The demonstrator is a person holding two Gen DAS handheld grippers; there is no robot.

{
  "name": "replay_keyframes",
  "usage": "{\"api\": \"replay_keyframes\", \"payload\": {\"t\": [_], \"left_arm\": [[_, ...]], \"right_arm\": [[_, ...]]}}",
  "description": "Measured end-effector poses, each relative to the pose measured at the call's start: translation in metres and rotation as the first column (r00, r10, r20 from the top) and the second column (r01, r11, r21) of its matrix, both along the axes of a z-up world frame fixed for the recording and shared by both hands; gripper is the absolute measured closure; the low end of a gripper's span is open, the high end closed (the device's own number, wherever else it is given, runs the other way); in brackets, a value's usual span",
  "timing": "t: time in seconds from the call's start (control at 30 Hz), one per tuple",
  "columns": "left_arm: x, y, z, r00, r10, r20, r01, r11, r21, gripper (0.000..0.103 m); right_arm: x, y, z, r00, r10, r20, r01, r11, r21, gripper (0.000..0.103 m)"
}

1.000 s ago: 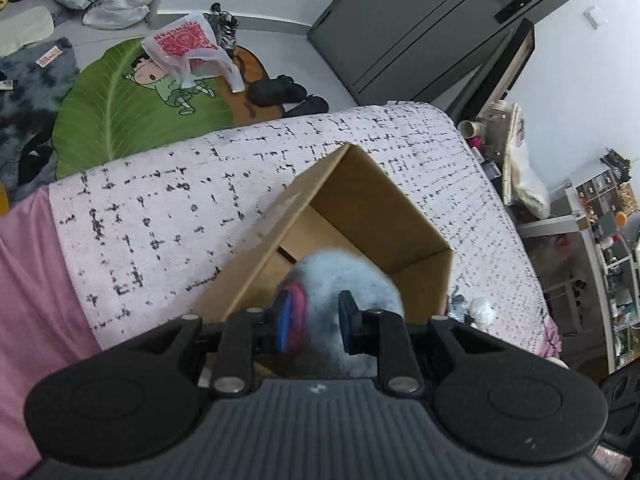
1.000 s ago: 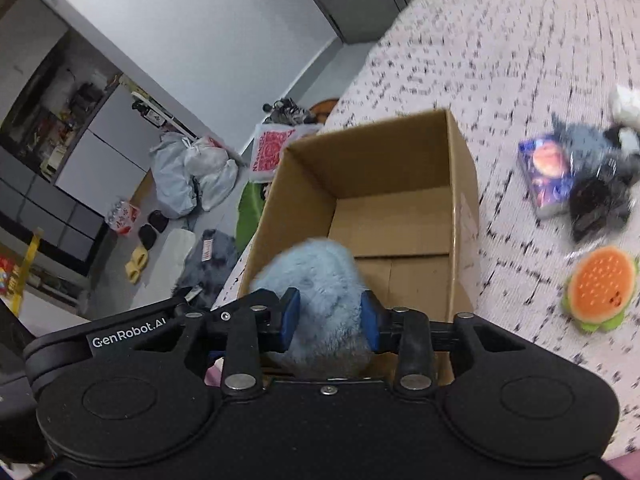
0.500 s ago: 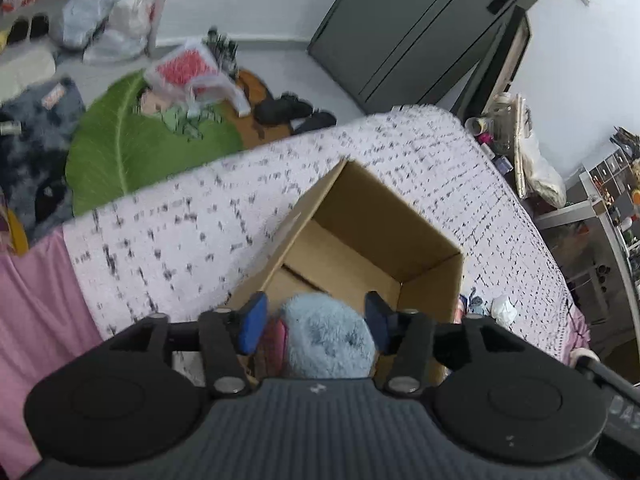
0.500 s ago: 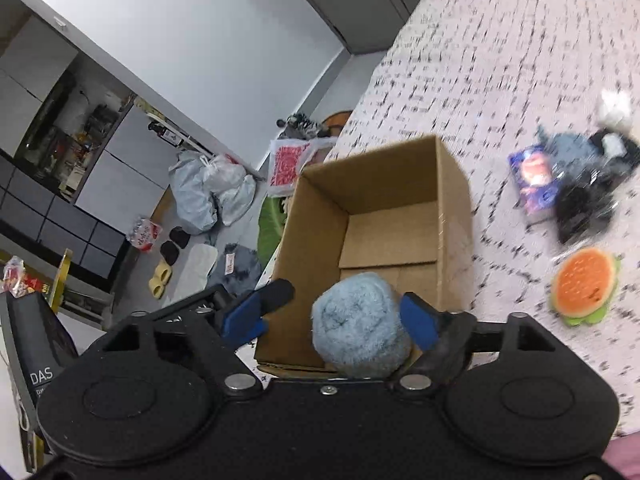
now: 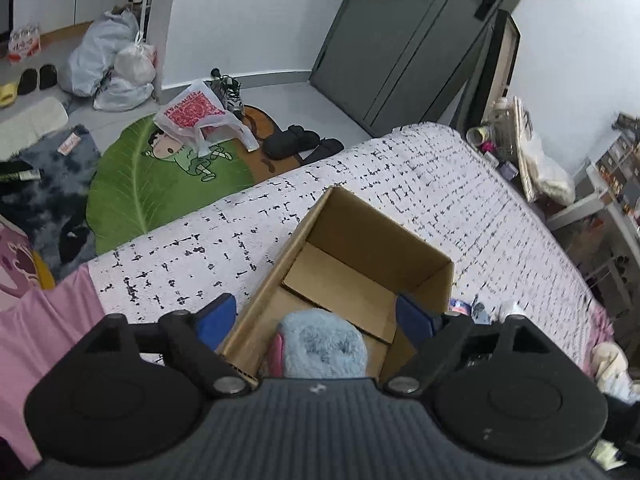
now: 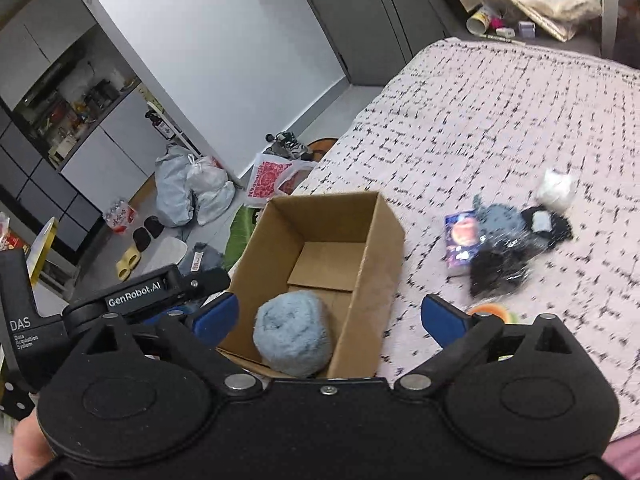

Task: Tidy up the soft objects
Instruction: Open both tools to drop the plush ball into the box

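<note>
Fluffy pale-blue plush ball (image 6: 294, 334) lies inside the open brown cardboard box (image 6: 384, 240) on the bed's white black-flecked cover (image 6: 500, 120). Left tongs (image 5: 316, 316) and right tongs (image 6: 330, 318) both spread wide, grasping nothing. Left view alone shows a pink patch (image 5: 275, 354) on the plush; right view alone shows a blurred, perhaps bagged, heap of dark soft items (image 6: 508, 240) beside the box.

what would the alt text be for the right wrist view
An open right gripper hovers over a cardboard box on a patterned bed, with a fluffy blue plush lying inside. More soft items lie scattered on the bedspread to the right.
</note>
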State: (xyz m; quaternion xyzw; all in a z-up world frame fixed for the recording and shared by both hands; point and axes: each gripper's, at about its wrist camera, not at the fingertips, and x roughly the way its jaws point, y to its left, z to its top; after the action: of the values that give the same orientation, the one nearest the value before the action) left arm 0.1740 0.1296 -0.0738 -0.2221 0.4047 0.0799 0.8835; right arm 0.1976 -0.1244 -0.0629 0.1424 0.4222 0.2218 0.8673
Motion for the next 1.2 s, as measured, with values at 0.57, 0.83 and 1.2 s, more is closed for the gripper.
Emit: {"api": "replay_keyframes", "payload": {"t": [0.57, 0.83, 1.2], "left_arm": [[-0.006, -0.055, 0.037, 0.998, 0.05, 0.046, -0.052, 0.997, 0.06, 0.011], [-0.003, -0.092, 0.035, 0.999, 0.034, 0.035, -0.037, 0.995, 0.094, 0.011], [0.003, -0.141, 0.032, 0.999, 0.032, 0.015, -0.034, 0.981, 0.193, 0.011]], "right_arm": [[0.018, -0.079, 0.017, 0.993, -0.085, 0.083, 0.077, 0.992, 0.095, 0.0], [0.029, -0.113, -0.015, 0.996, -0.085, 0.028, 0.079, 0.984, 0.161, 0.0], [0.037, -0.151, -0.058, 0.988, -0.12, -0.093, 0.141, 0.951, 0.274, 0.0]]}}
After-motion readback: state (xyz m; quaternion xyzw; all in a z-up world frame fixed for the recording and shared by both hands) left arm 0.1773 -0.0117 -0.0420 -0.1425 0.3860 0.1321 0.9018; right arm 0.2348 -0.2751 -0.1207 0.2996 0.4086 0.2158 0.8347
